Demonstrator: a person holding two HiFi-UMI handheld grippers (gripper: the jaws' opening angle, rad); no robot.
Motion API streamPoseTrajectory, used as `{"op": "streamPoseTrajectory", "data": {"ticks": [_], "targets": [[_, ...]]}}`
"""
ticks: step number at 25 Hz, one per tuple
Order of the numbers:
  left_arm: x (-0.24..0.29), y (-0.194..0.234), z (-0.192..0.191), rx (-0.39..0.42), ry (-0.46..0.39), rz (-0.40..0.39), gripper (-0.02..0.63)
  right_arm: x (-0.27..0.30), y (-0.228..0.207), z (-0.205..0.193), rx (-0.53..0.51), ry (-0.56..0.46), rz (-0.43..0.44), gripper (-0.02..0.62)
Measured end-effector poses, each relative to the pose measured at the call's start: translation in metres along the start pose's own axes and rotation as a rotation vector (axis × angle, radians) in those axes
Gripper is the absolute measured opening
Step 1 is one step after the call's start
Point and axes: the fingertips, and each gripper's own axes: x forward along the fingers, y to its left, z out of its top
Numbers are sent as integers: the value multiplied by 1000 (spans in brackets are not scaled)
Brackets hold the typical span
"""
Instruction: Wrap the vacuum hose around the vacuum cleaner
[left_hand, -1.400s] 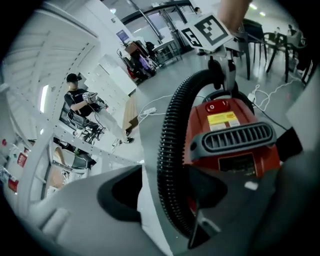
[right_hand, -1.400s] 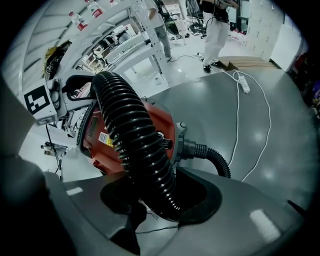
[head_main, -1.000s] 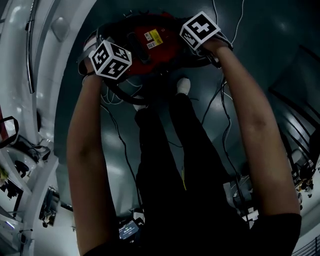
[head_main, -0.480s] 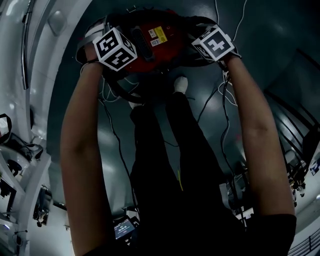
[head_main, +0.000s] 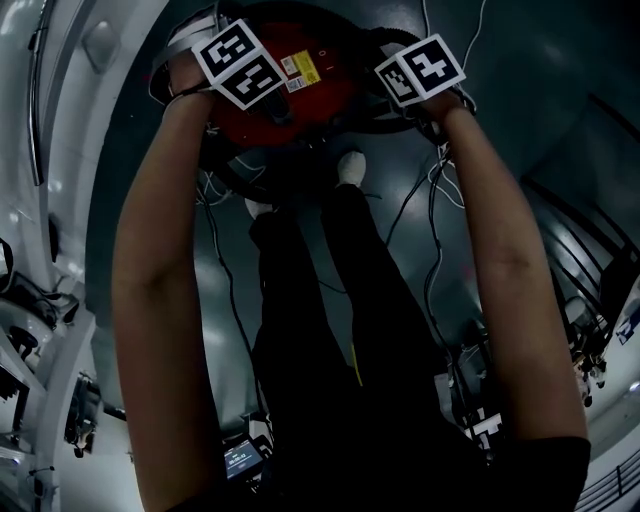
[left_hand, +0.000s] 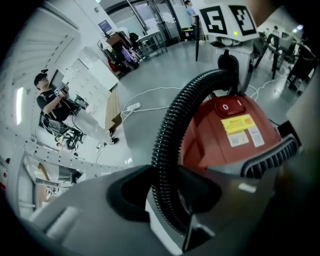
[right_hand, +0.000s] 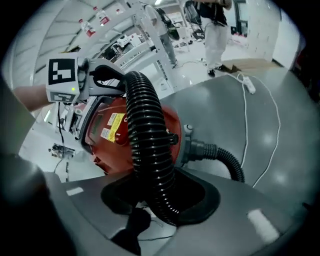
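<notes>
L claw (left_hand: 166, 200) is clamped on the hose (left_hand: 167, 135). R claw (right_hand: 160, 200) jaws have just been closing, hose between them, gripped too. The vac (left_hand: 235, 135) sits on the floor (head_main: 480, 120), just beyond both claws. The hose span arcs L-to-R across its red top. R claw's nearer the inlet (right_hand: 197, 147), so prob you lead the wrap w/ L.

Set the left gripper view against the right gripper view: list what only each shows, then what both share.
Only the left gripper view: the red power switch and a seated person. Only the right gripper view: the socket where the black hose plugs into the vacuum cleaner. Both: the red vacuum cleaner, its yellow label, and the hose held by the left gripper and by the right gripper, whose jaws have just been closing on it.
</notes>
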Motion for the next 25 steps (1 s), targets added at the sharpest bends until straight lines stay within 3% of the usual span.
{"op": "streamPoseTrajectory", "data": {"ticks": [3,5,8,13,20,23,25], "targets": [[7,-1,13,65,-7,4,160,7,19,-18,75,81,140,183],[12,-5,25,155,-7,6,161,12,25,-33,74,146,168,183],[21,-7,29,223,17,25,161,20,7,-34,16,166,47,179],[27,2,16,166,5,7,160,19,-27,-6,8,50,-69,183],[28,1,14,178,8,-3,163,13,-51,11,-97,-74,-246,192],[29,1,15,205,14,-11,169,15,-48,13,-164,-89,-267,300],[31,-1,15,227,30,-22,169,21,-46,11,-179,-84,-266,335]]}}
